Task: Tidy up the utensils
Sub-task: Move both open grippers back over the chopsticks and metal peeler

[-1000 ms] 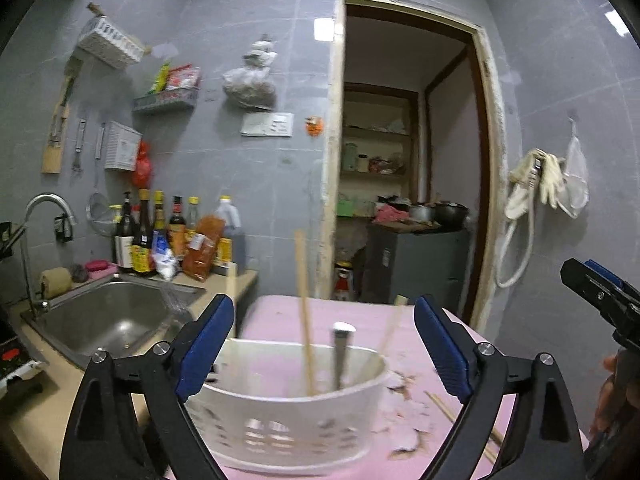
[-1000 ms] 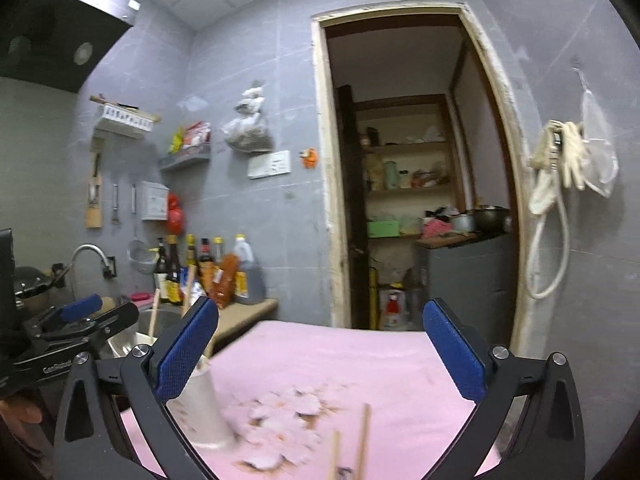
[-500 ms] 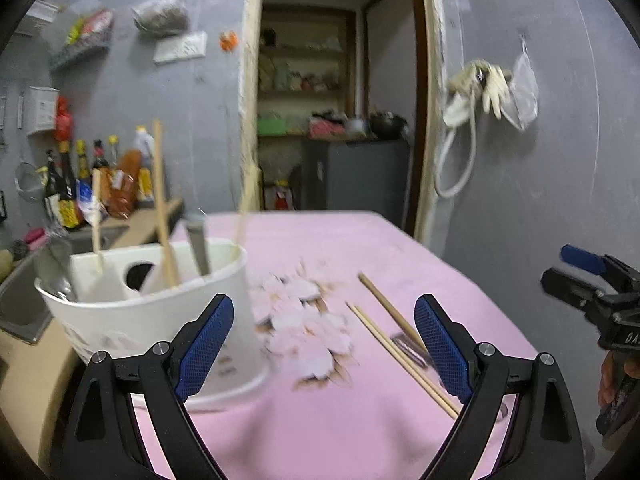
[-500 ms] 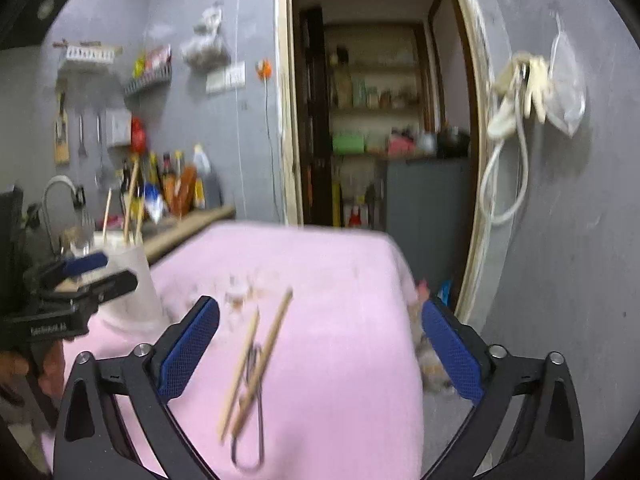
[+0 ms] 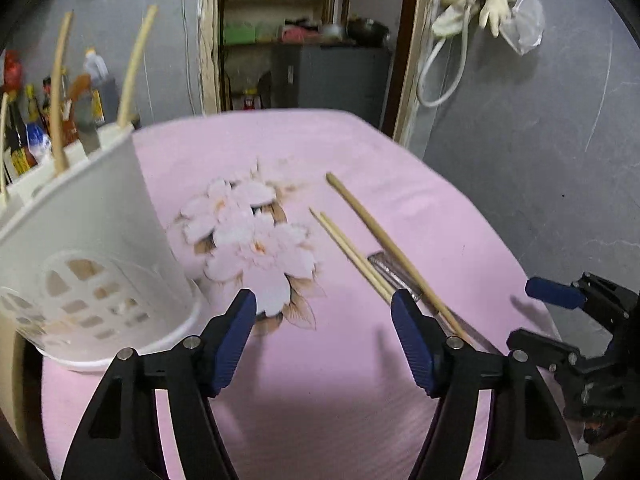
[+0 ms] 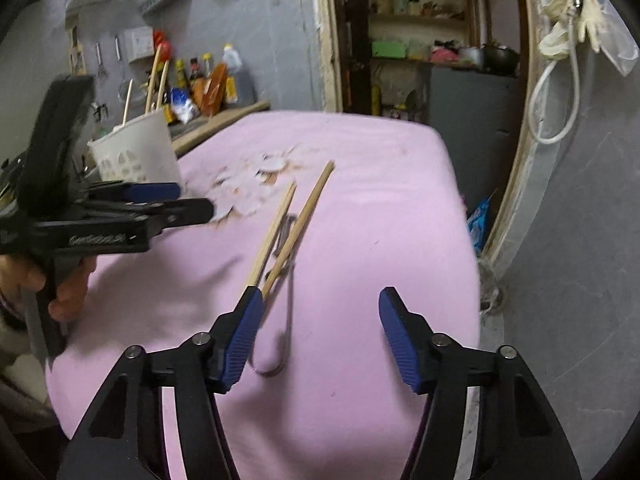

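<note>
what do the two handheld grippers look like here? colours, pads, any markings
Both alike: the left gripper and right gripper have black angular plastic arms with triangular cut-outs, silver pivot pins and ribbed blue finger pads. The right wrist view shows embossed lettering, unreadable, on the left gripper's side.

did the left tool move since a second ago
Yes. The left tool tipped down and swung right: the doorway slid toward the top of its view, and the chopsticks now lie ahead, its jaws just been closing, nothing between them.
</note>
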Demonstrator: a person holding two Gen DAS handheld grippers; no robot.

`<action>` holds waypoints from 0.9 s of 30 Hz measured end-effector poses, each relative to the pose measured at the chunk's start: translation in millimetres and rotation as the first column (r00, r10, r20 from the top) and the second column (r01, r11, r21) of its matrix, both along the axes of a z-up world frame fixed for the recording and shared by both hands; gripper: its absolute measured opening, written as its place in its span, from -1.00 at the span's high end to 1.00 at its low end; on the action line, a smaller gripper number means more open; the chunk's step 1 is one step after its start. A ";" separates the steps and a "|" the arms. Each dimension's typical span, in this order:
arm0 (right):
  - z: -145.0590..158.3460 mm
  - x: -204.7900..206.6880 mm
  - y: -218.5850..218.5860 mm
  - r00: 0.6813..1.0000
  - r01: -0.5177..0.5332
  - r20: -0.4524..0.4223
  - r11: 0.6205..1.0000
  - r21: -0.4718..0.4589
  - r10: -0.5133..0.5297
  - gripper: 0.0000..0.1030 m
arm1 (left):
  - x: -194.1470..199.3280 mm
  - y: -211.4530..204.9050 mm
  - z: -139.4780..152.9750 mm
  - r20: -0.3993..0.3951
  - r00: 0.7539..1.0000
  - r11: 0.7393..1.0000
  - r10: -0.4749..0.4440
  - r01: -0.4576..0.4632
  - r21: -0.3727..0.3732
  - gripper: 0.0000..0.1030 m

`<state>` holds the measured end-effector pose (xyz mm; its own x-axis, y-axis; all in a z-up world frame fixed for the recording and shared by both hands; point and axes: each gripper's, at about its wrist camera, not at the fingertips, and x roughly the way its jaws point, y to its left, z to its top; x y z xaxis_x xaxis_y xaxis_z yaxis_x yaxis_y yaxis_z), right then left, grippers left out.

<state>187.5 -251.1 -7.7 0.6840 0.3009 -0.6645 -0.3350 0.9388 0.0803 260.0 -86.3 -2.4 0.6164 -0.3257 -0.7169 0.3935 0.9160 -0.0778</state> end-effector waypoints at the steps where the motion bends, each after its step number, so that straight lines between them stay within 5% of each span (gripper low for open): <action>1: -2.5 -1.4 1.5 1.000 -0.008 -0.013 1.000 0.000 0.008 -0.10 | 2.3 -0.1 -2.2 -0.013 1.000 1.000 0.003 -0.003 0.004 -0.23; 8: -14.8 -2.8 16.3 0.996 -0.057 -0.072 0.998 -0.030 0.054 -0.04 | 16.3 1.4 -10.7 -0.104 0.995 1.000 0.011 -0.011 -0.001 -0.19; 19: -24.1 26.0 17.1 0.996 -0.026 -0.092 0.992 -0.120 0.015 0.47 | 34.3 -7.0 -19.3 -0.198 0.979 0.996 -0.044 0.029 -0.079 0.19; 27: -22.9 53.1 6.8 0.997 -0.012 -0.078 0.993 -0.121 0.003 0.49 | 44.1 -16.1 -20.4 -0.211 0.977 0.997 -0.045 0.030 -0.074 0.54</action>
